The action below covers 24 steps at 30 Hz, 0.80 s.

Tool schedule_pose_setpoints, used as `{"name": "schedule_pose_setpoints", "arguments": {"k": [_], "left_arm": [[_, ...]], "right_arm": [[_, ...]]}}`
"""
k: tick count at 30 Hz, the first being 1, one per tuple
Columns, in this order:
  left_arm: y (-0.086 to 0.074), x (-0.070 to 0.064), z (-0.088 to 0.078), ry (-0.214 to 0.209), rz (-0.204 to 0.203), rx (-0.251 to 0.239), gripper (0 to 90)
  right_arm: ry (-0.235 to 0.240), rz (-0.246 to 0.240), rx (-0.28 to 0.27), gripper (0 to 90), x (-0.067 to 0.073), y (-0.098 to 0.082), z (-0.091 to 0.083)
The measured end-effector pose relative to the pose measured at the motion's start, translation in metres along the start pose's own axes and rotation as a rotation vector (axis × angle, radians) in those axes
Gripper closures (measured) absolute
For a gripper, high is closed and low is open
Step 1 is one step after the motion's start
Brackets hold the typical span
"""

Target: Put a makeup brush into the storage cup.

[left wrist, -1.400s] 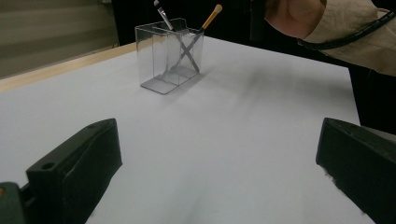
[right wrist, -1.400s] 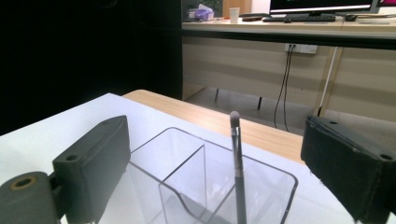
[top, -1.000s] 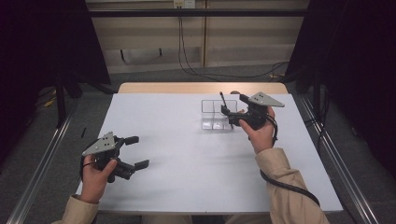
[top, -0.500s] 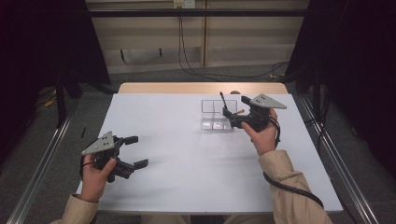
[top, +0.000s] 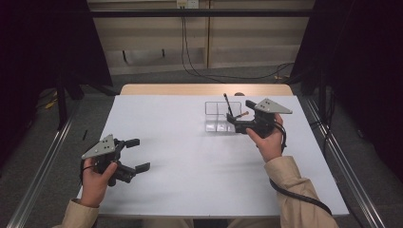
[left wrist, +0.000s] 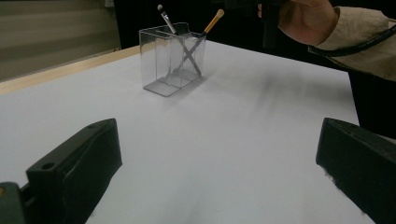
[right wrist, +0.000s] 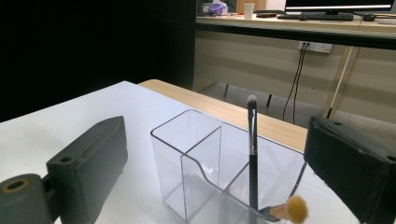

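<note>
Brushes, 2 (right wrist: 252, 154) of them, are standing crossed in the clear organizer (top: 216, 116) far right on the desk (top: 190, 166), where the released right hand-held gripper (top: 236, 124) is hovering, likely needing withdrawal next, the left hand-held gripper (top: 137, 154) idling open.

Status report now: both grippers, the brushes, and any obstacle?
Left gripper open, low over the table. Right gripper open at the clear organizer. Black brush and tan-tipped brush inside it. No obstacle seen.
</note>
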<state>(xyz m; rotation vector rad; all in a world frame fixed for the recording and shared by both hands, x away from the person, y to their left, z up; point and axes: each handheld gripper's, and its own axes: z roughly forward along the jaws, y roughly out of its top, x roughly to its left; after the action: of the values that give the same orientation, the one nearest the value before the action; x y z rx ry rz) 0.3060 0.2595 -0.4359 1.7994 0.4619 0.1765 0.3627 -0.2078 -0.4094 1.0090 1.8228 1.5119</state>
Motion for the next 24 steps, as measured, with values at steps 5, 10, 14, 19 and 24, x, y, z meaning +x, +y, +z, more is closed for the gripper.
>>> {"name": "schedule_pose_setpoints", "arguments": {"k": [5, 10, 14, 19, 24], "left_arm": [[0.002, -0.002, -0.001, 0.004, 0.006, -0.006, 0.0], [0.003, -0.004, 0.001, 0.001, 0.009, 0.003, 0.0], [0.001, -0.005, 0.002, 0.003, 0.004, 0.007, 0.0], [0.002, -0.005, 0.002, 0.001, 0.008, 0.004, 0.0], [0.001, -0.005, 0.001, 0.001, 0.005, 0.008, 0.0]], "right_arm": [[0.008, 0.001, 0.000, 5.9, 0.002, -0.002, -0.002], [0.018, 0.006, 0.001, 5.8, 0.002, -0.004, -0.006], [0.021, 0.002, 0.002, 5.8, 0.001, -0.005, -0.010], [0.025, 0.000, 0.005, 5.8, 0.002, -0.008, -0.013], [0.028, -0.010, 0.015, 5.8, 0.004, -0.010, -0.017]]}}
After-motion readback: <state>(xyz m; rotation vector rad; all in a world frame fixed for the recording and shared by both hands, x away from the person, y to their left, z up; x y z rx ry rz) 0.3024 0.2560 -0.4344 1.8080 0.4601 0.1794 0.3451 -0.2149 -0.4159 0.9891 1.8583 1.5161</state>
